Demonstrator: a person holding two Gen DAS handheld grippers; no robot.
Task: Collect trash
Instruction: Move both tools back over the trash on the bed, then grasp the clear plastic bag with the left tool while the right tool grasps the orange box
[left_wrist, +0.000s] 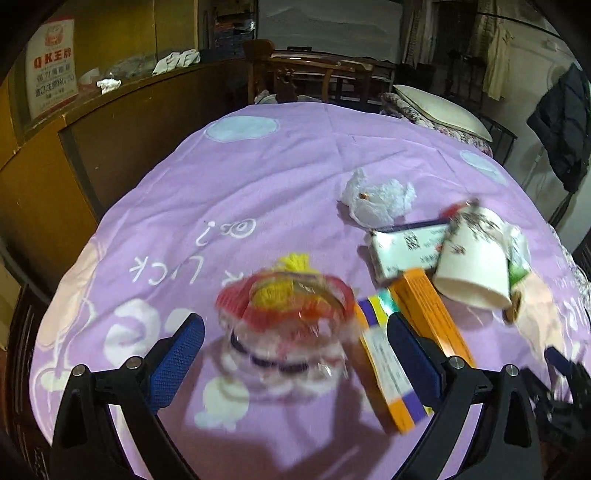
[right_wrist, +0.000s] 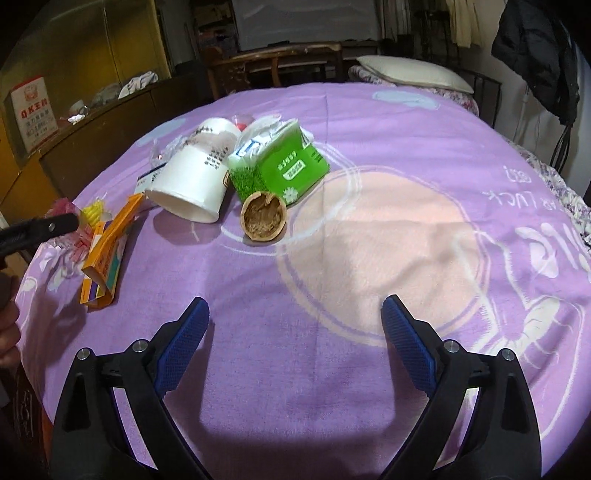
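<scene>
Trash lies scattered on a purple cloth (right_wrist: 332, 122) spread over what may be a tabletop: a tipped paper cup (right_wrist: 192, 181), a green tissue pack (right_wrist: 291, 162) touching it, half a walnut shell (right_wrist: 263, 218) just in front, and an orange box (right_wrist: 107, 247) to the left. A blurred clear wrapper (left_wrist: 284, 325) with red and yellow inside sits between the wide-apart fingers of the left hand-held gripper (left_wrist: 295, 336), untouched. The right hand-held gripper (right_wrist: 295, 332) hangs over bare cloth, jaws spread, nothing between them.
</scene>
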